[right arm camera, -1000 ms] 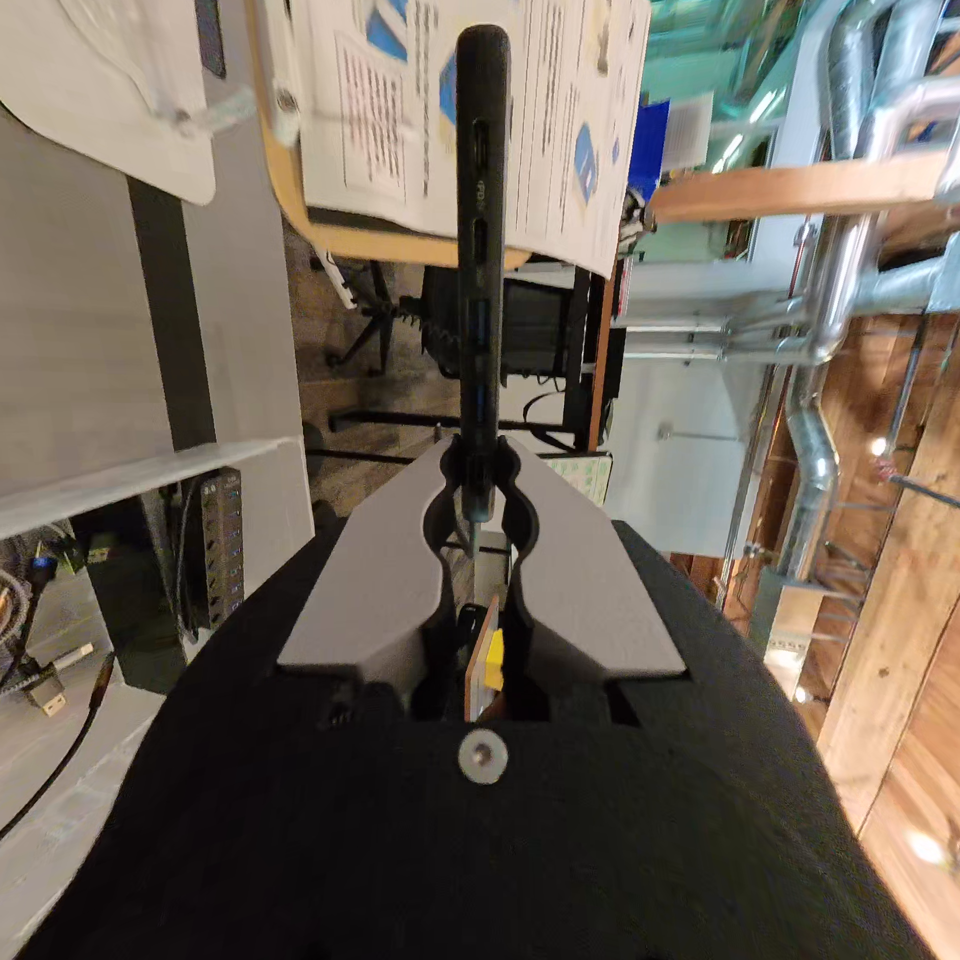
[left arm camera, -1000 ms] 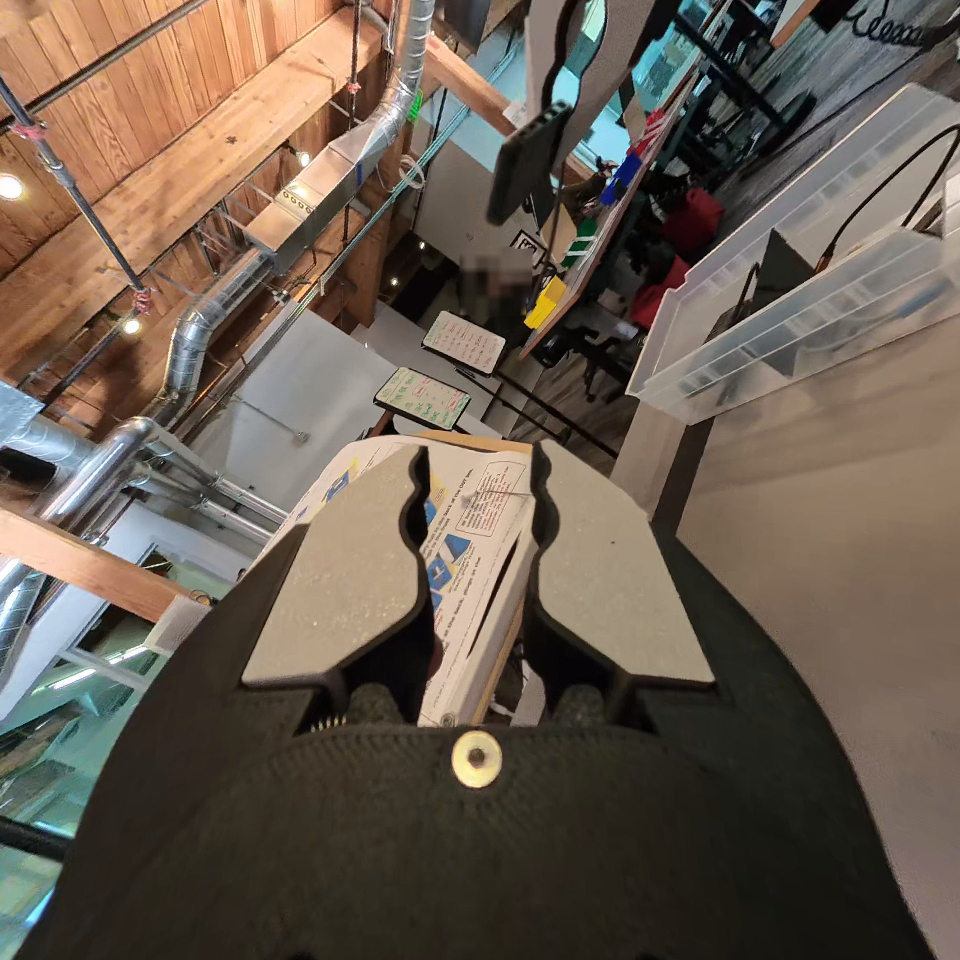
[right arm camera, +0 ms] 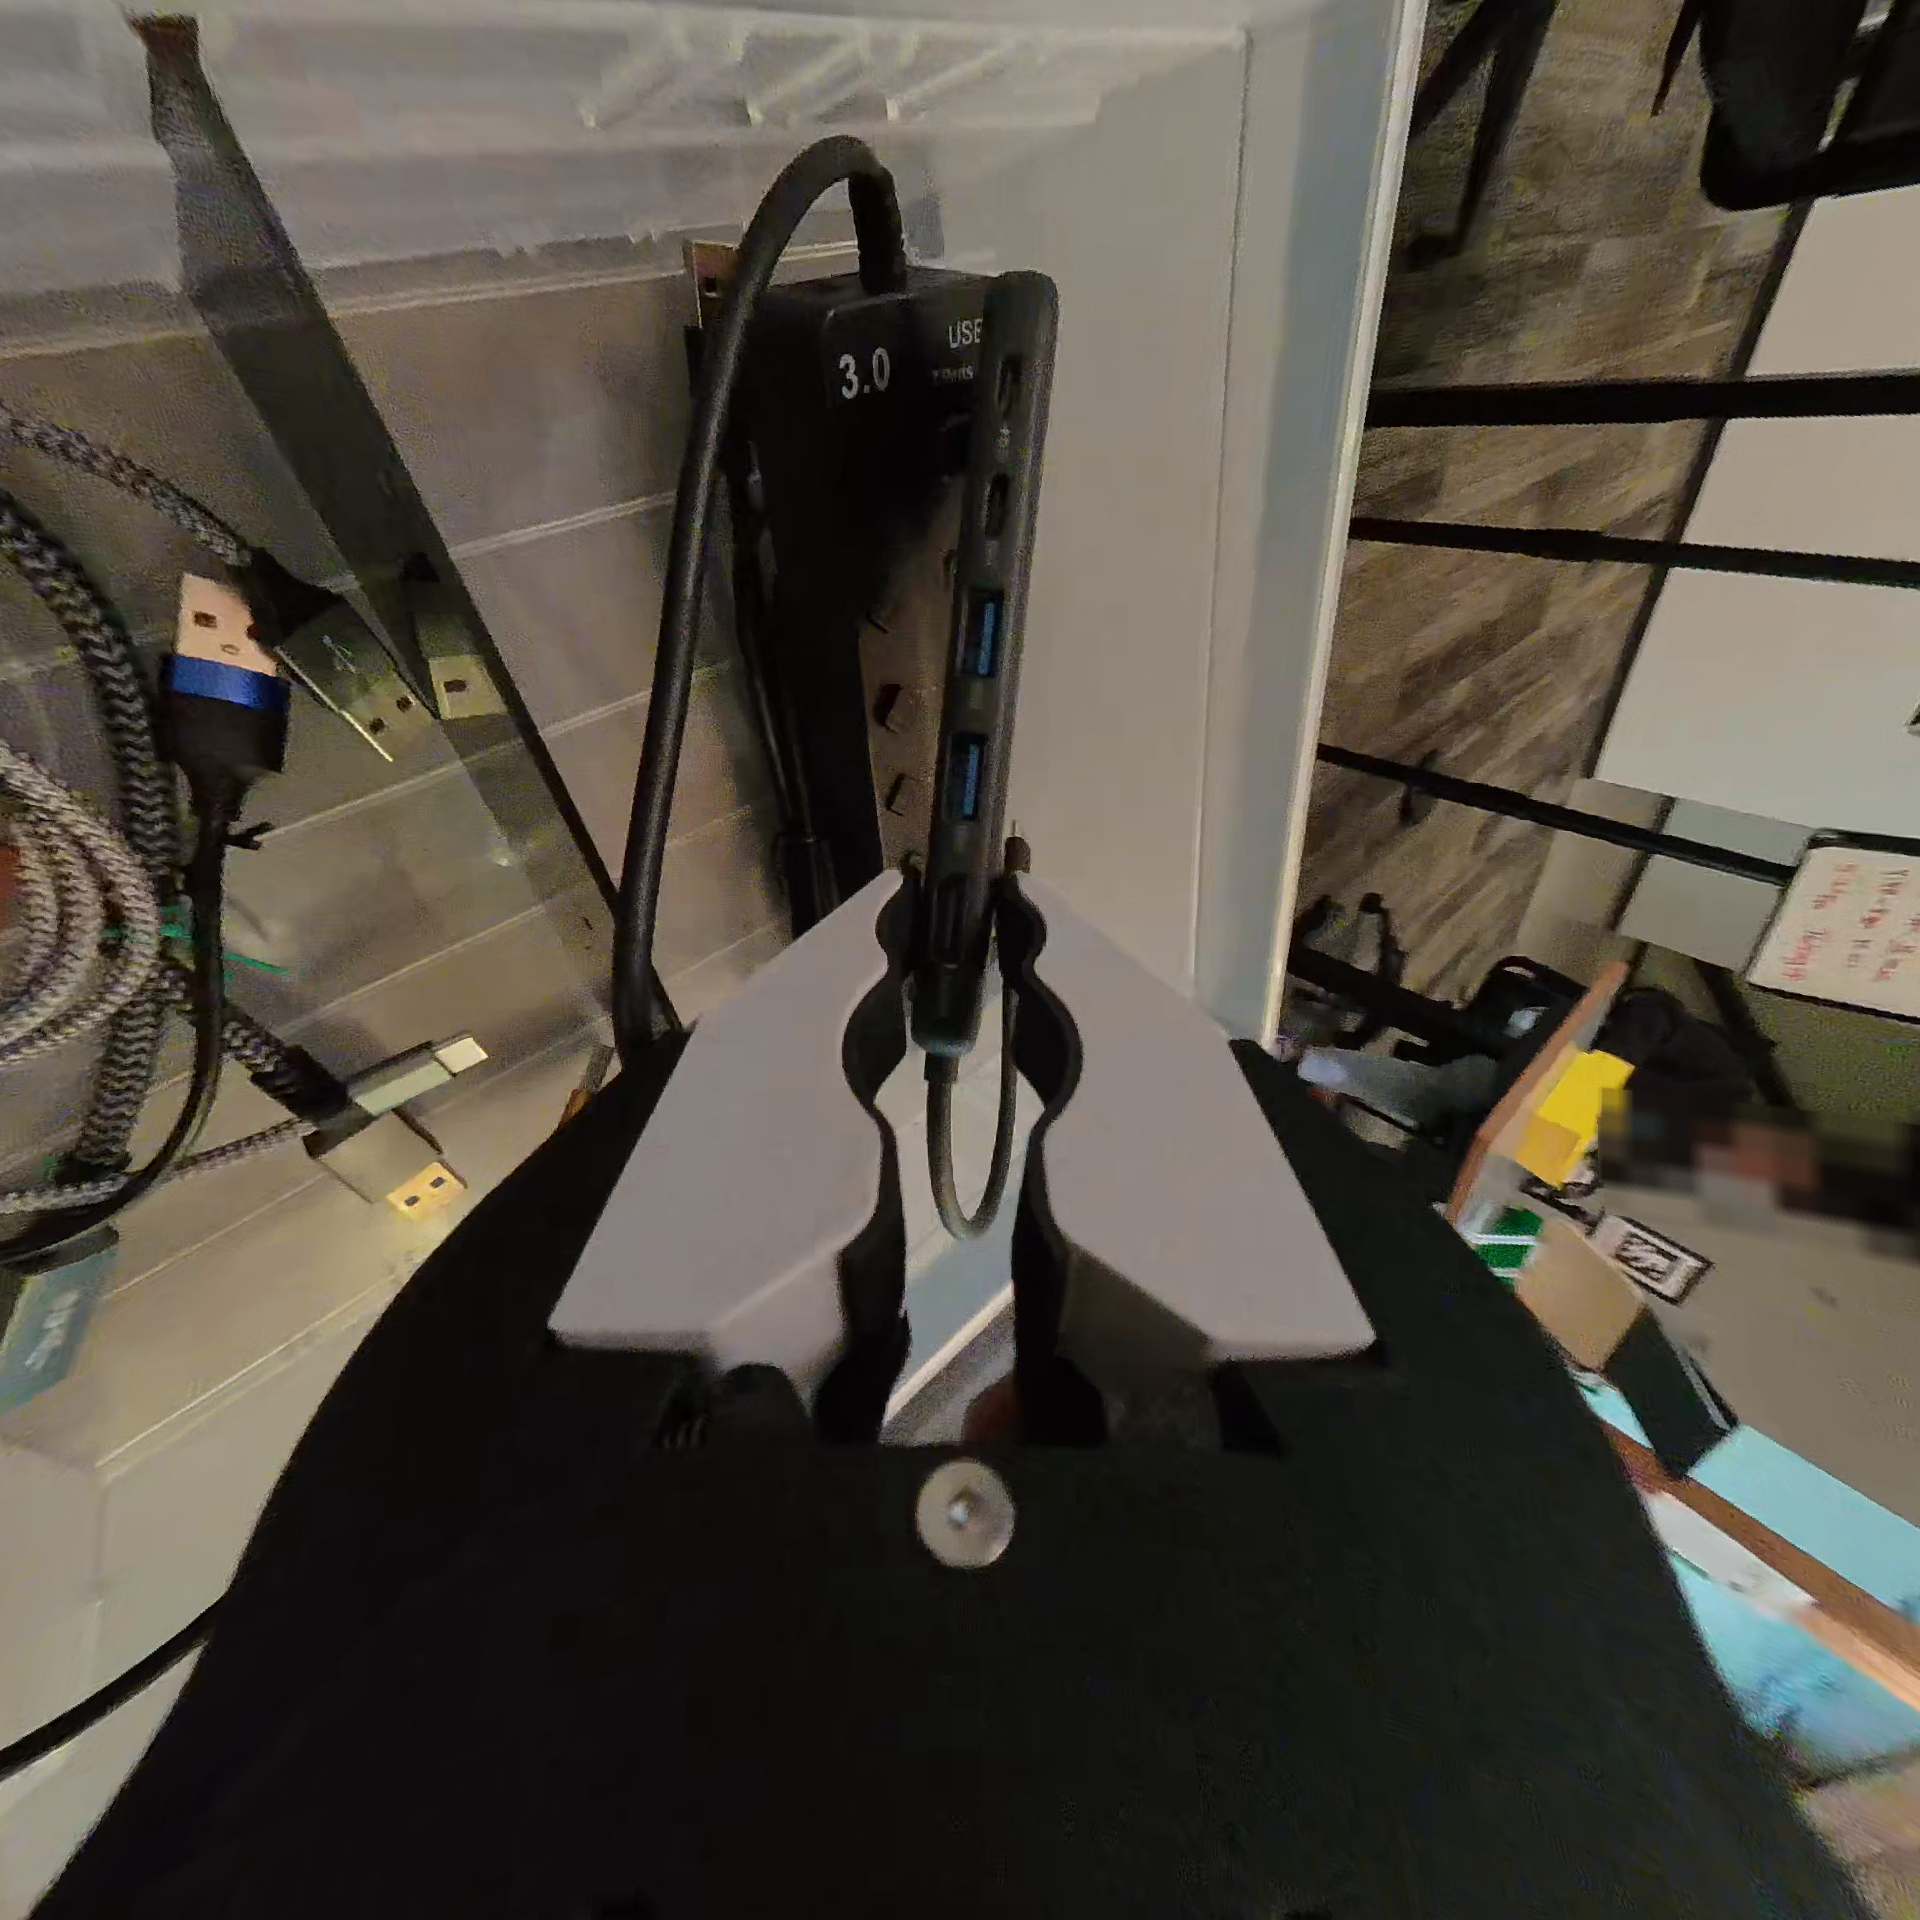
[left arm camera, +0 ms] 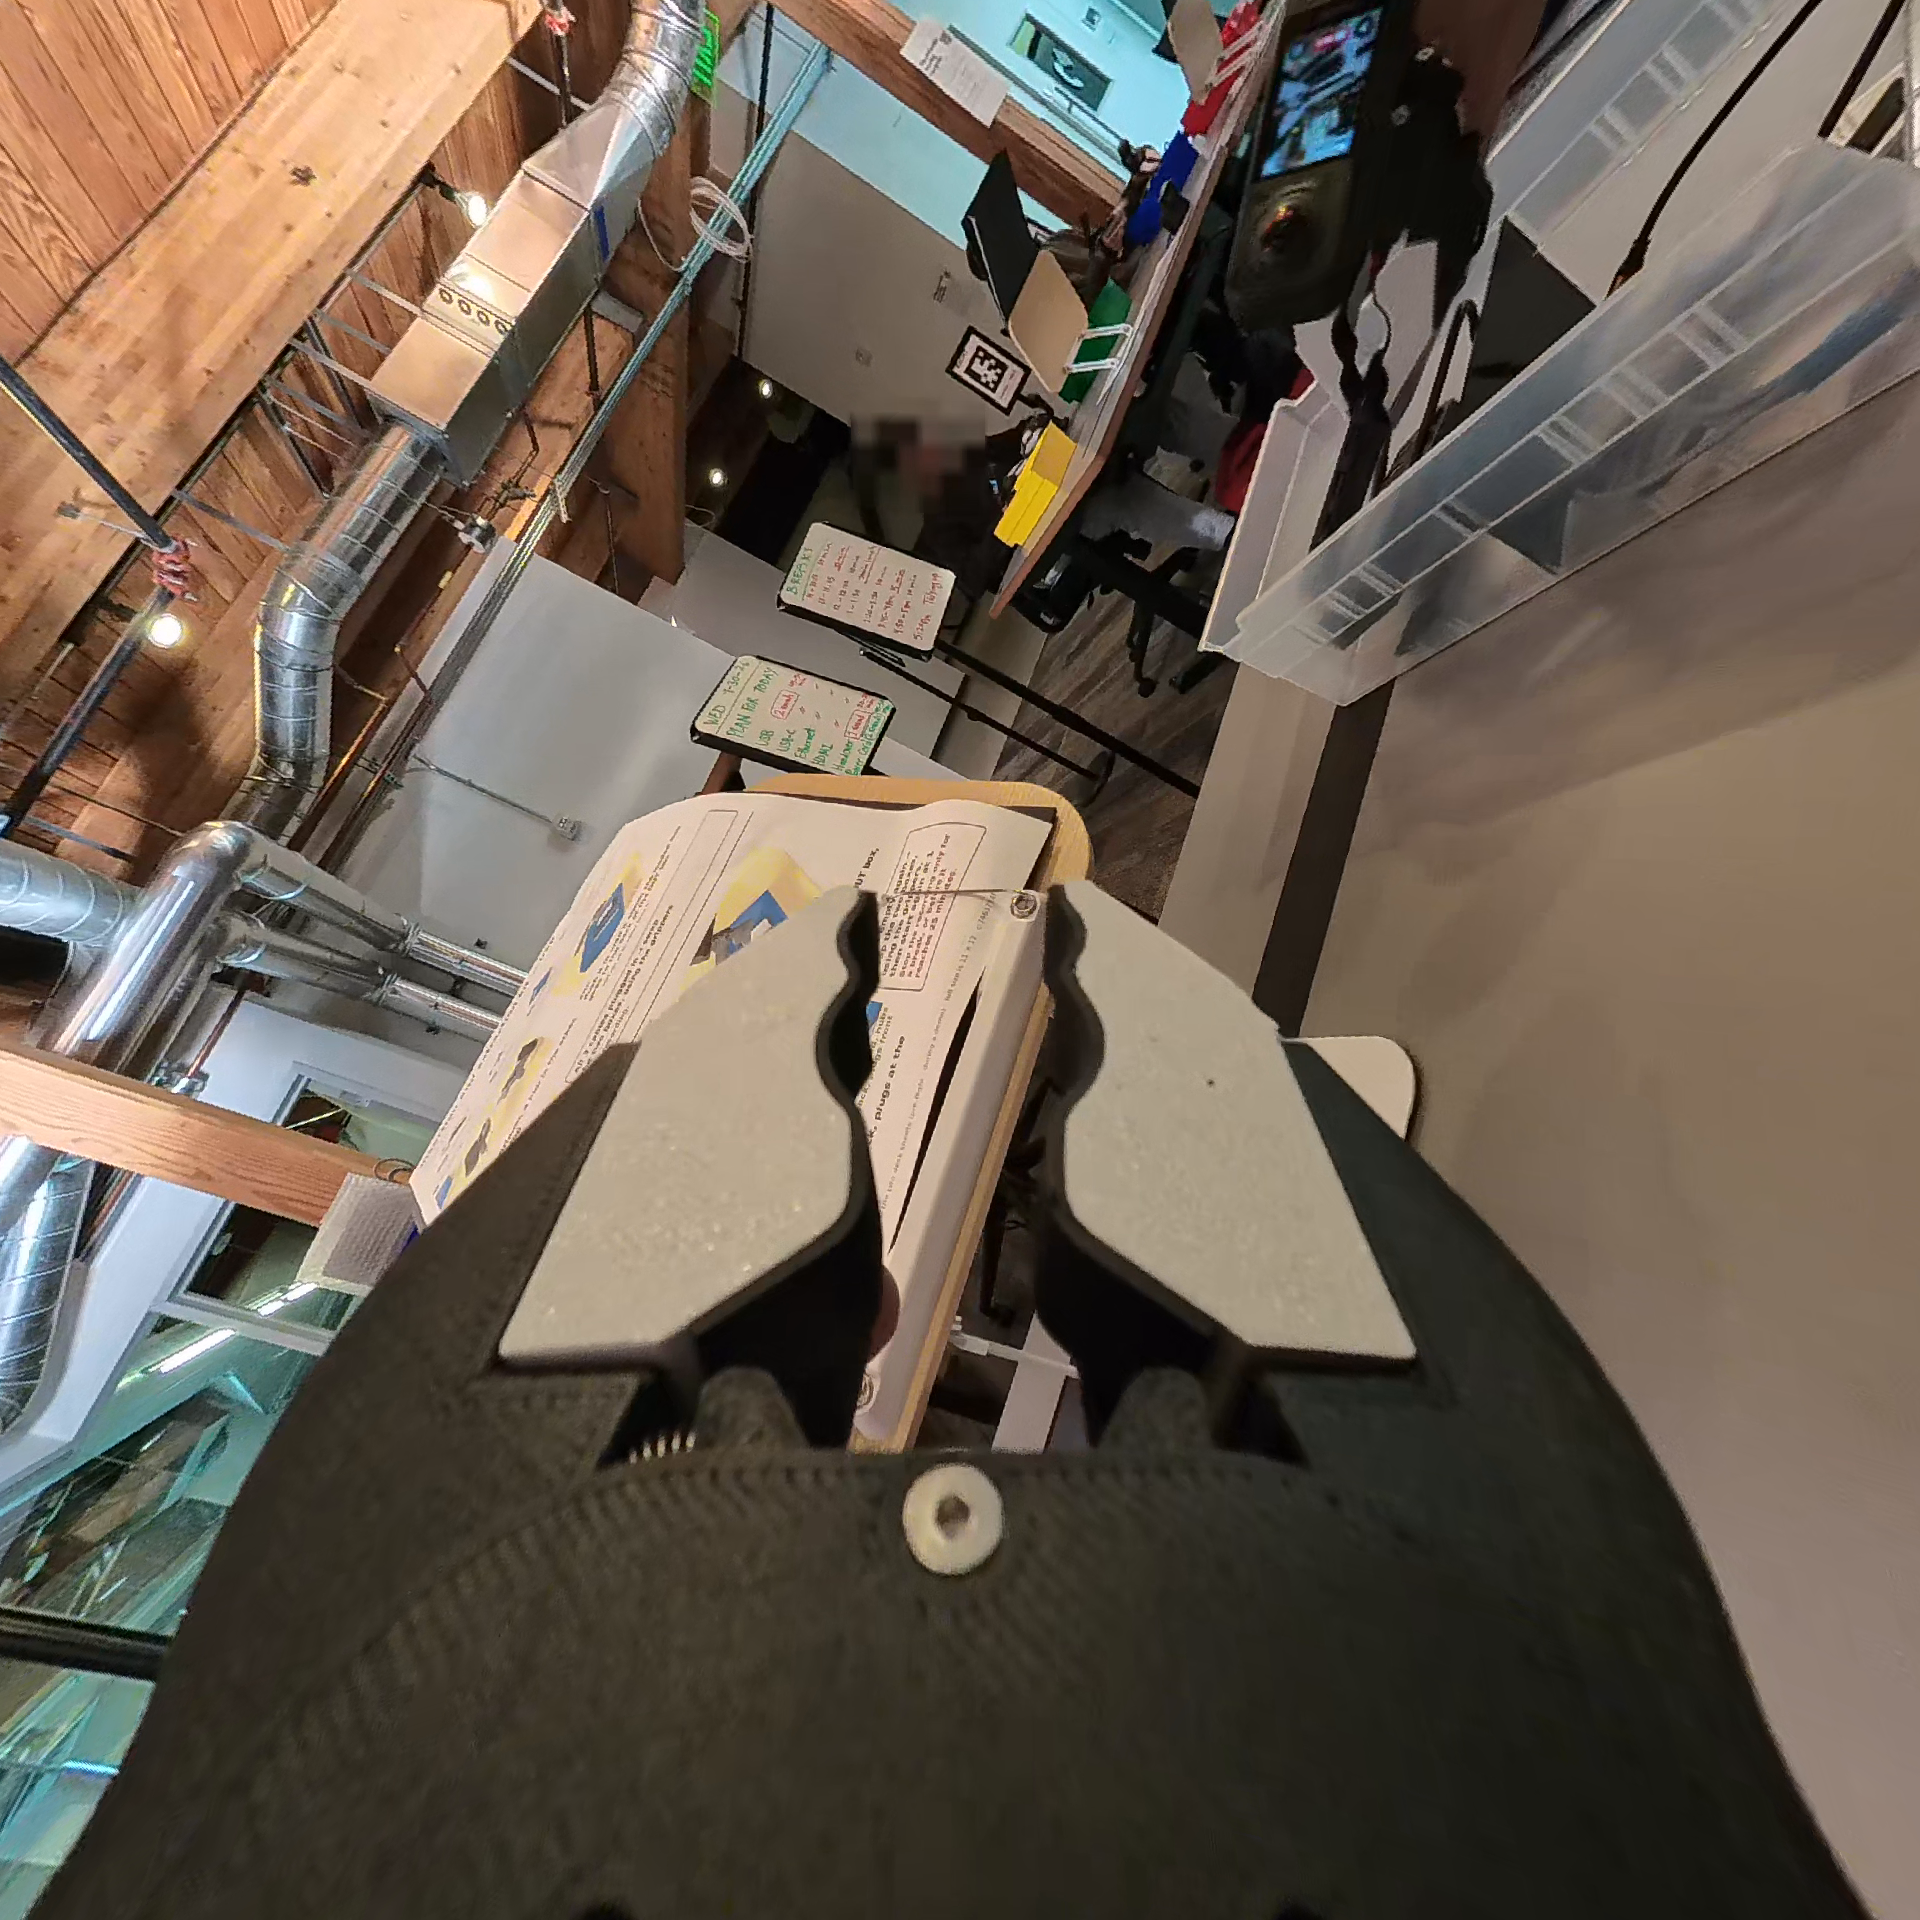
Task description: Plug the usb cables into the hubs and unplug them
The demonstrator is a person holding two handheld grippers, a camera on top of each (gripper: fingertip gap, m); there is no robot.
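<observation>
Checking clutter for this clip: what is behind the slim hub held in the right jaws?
Directly behind the slim hub stands a larger black hub with a black cable arching from its top; its right side and lower end are hidden.

I see pale grey tabletop (left arm camera: 1662, 1143), dark band crossing it near edge. Clear plastic bin (left arm camera: 1621, 447) sits on it. Second clear bin's ribbed wall (right arm camera: 436, 416) beside that.
</observation>
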